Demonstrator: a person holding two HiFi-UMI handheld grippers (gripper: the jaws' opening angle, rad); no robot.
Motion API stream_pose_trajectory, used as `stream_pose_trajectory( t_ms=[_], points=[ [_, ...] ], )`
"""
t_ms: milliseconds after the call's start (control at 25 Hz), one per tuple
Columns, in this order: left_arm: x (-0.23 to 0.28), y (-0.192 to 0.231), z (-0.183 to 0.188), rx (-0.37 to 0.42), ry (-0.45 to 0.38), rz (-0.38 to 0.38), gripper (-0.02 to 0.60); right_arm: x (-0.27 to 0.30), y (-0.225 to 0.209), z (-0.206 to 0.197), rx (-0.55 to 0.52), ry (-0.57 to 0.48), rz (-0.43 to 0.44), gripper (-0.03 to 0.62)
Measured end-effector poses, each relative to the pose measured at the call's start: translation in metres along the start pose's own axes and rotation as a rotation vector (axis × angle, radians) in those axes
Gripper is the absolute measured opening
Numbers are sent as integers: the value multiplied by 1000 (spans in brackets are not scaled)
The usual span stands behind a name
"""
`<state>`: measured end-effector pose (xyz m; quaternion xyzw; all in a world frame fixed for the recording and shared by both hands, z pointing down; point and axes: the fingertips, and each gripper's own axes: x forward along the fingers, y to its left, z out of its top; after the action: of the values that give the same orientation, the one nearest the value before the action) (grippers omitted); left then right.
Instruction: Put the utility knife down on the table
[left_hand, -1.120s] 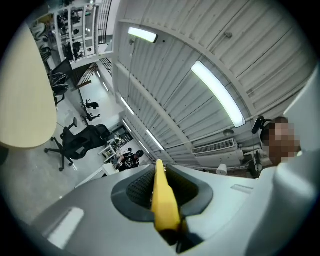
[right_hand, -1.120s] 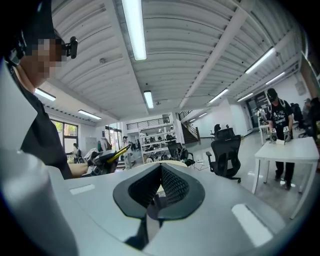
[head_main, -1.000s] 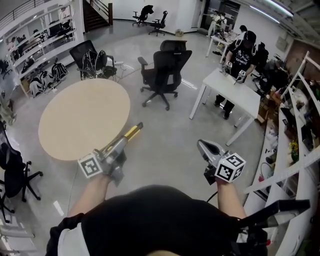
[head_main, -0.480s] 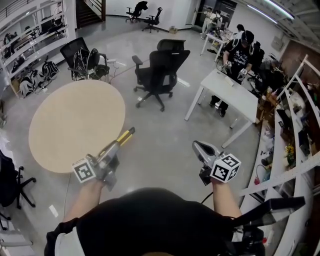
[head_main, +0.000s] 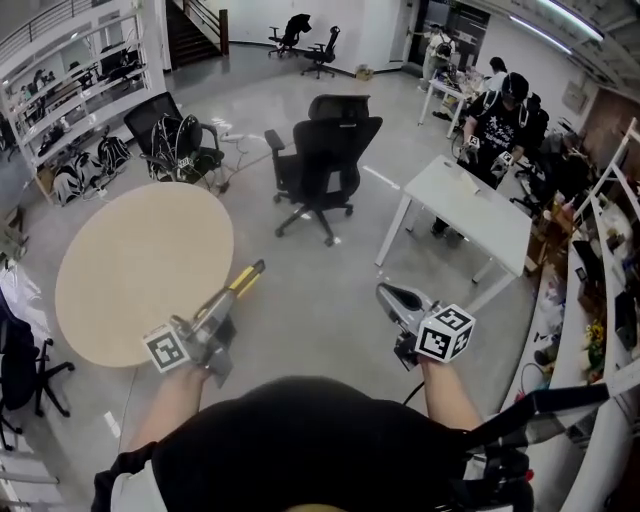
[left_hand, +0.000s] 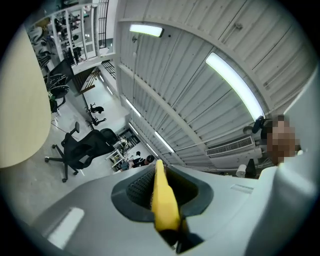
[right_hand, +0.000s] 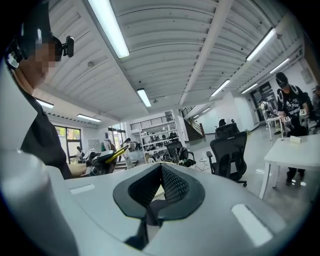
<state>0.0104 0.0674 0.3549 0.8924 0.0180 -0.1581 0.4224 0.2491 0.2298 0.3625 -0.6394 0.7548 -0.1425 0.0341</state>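
Closest in, at the bottom of the head view, the person's dark-clad torso fills 6 o'clock, with a forearm reaching out to each tool. At about 11 o'clock the left gripper (head_main: 233, 293) is clamped on the utility knife (head_main: 250, 275). The left gripper view shows the yellow knife body pinched edge-on between the two ribbed pads, and its far end sticks out past the jaw tips. The knife is held in the air. Its tip points toward 1 o'clock and is seen against the grey floor, just beside the rim of the round beige table (head_main: 130, 270), so it is not on the tabletop. At about 1 o'clock the right gripper (head_main: 386, 293) hangs over bare floor, well apart from the left one. In the right gripper view its pads meet at the tips with nothing between them, so it is closed and empty. The round table spreads out at 10 o'clock, its top bare. Farther on, at 12 o'clock, a black office chair (head_main: 325, 150) stands on the floor. At 2 o'clock is a white desk (head_main: 470, 205), and a person in dark clothes (head_main: 500, 115) stands at its far side. At 10 to 11 o'clock, beyond the table, are another black chair (head_main: 170, 120) and white shelving (head_main: 70, 80) along the wall. More chairs stand at the far end of the room.
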Motion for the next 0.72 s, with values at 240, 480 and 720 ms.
stream_pose_trajectory(
  t_ms=[240, 480, 720],
  points=[
    [86, 5, -27, 69, 4, 15, 69, -11, -81, 19, 6, -9, 50, 14],
    [127, 22, -36, 74, 14, 54, 69, -8, -131, 20, 39, 0, 72, 14],
    [144, 63, -19, 28, -5, 59, 69, 30, -158, 18, 57, 33, 69, 14]
  ],
)
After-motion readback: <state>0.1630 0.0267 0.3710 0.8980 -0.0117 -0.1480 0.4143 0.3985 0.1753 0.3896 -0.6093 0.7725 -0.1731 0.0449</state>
